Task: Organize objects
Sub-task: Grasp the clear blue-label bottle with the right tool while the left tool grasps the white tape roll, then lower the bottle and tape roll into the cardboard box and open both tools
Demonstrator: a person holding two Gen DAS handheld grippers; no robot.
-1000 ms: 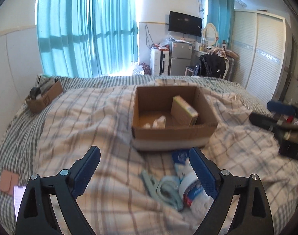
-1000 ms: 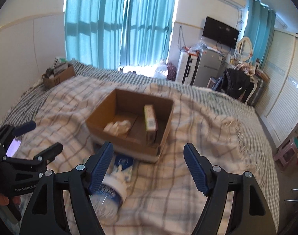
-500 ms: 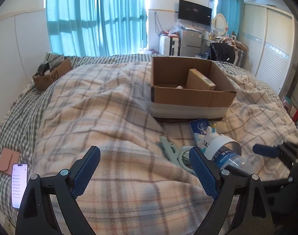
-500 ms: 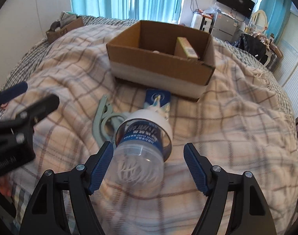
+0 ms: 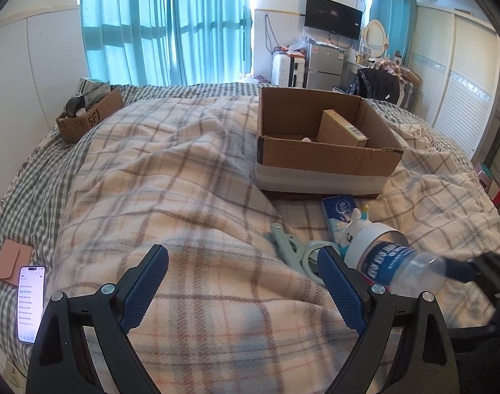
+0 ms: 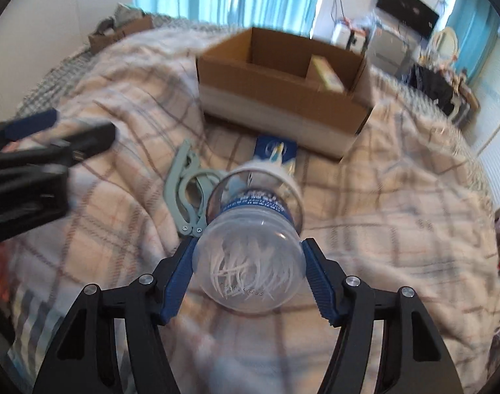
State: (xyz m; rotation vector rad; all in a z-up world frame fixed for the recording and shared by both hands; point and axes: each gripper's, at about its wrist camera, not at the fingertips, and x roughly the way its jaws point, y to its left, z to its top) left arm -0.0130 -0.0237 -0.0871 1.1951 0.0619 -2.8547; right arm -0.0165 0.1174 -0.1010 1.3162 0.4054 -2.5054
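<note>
A clear plastic jar [image 6: 250, 249] with a white lid and blue label lies on the plaid blanket; it also shows in the left wrist view [image 5: 391, 262]. My right gripper [image 6: 248, 275] is shut on its base end. A grey-green clip [image 6: 184, 193] and a blue flat packet [image 6: 276, 152] lie beside it. The open cardboard box [image 5: 319, 161] holds a yellow-topped carton [image 5: 342, 129]. My left gripper [image 5: 243, 285] is open and empty, hovering over the blanket left of the jar.
A second cardboard box [image 5: 89, 116] with clutter sits at the bed's far left. A phone [image 5: 30, 302] and a pink wallet [image 5: 11, 259] lie at the near left edge. A wardrobe [image 5: 460, 75] and furniture stand on the right.
My right gripper moved forward and closed its fingers onto the jar's base. My left gripper stayed open and shifted little.
</note>
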